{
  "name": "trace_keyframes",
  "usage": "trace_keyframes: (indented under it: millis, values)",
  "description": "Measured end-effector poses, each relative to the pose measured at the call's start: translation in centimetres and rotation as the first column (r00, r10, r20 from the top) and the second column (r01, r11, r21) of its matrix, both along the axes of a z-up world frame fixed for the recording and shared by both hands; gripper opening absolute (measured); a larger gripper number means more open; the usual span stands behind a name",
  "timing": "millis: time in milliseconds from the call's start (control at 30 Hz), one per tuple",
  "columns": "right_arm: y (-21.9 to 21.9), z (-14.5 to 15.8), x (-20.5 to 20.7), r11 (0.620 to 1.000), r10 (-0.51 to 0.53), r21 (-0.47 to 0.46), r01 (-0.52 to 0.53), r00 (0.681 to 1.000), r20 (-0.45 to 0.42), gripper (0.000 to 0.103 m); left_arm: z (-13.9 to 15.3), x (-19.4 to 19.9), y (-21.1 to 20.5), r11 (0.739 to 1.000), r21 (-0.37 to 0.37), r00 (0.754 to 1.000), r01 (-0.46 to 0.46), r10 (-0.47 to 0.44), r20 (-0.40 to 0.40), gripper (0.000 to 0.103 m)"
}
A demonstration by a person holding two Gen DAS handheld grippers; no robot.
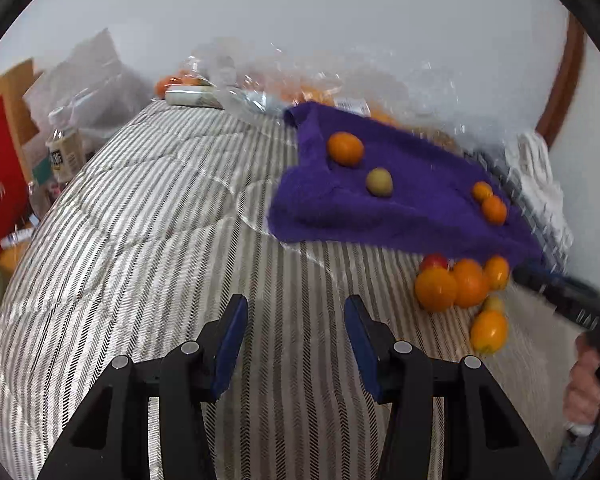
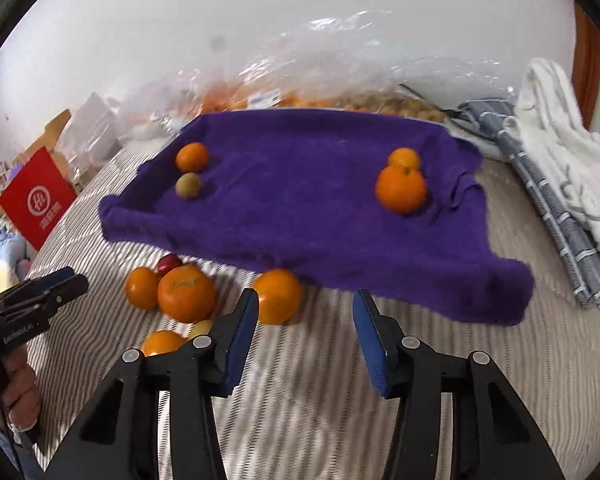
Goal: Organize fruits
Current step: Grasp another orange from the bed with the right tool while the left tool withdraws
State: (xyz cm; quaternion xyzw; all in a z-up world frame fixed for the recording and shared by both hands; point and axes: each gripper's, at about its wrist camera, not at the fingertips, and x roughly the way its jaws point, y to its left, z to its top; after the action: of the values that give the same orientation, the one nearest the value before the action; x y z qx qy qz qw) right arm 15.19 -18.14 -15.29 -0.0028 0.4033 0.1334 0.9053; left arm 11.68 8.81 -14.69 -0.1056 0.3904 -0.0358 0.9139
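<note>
Both the left gripper [image 1: 296, 344] and right gripper [image 2: 305, 340] hang apart and empty, so I'd grab the orange [image 2: 278, 296] at the towel's [image 2: 320, 208] near edge, squeezing gently.

Both views are bright and evenly lit with soft, diffuse daylight and only faint shadows. Motion blur smears the far clear plastic bags [image 2: 340, 60] and the striped bedding [image 1: 140, 220]. Glare glints off the plastic. Fisheye distortion bends every edge, and black vignette fills the corners.
</note>
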Motion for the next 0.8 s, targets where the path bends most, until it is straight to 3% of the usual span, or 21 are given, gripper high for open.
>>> trace_keyframes:
  millis: [133, 367, 467, 567, 700, 800]
  values:
    - [0.9, -0.8, 0.5, 1.000, 0.013, -0.004, -0.013, 1.000, -0.023, 0.050, -0.7, 0.3, 1.0, 0.999, -0.040, 0.999, -0.021, 0.019, -0.033, 0.047]
    - [1.1, -2.2, 2.1, 0.999, -0.007, 0.043, 0.010, 0.998, -0.056, 0.050, -0.7, 0.2, 0.9, 0.999, -0.041, 0.999, -0.025, 0.024, -0.032, 0.048]
    - [1.4, -2.7, 1.9, 0.999, -0.009, 0.031, 0.009, 1.000, -0.029, 0.036, -0.7, 0.2, 0.9, 0.998, -0.049, 0.999, -0.031, 0.029, -0.031, 0.048]
    - [1.5, -2.5, 1.2, 1.000, 0.021, 0.002, -0.021, 1.000, -0.019, 0.035, -0.7, 0.2, 1.0, 0.998, -0.055, 0.999, -0.036, 0.034, -0.031, 0.047]
    - [-0.1, -2.3, 0.3, 0.998, 0.009, -0.058, -0.009, 1.000, -0.002, 0.035, -0.9, 0.2, 0.9, 0.998, -0.044, 0.999, -0.036, 0.034, -0.033, 0.047]
    - [-2.5, -2.5, -0.5, 0.999, -0.006, -0.040, 0.006, 1.000, 0.003, 0.035, -0.9, 0.3, 0.4, 0.999, -0.016, 0.999, -0.033, 0.032, -0.038, 0.049]
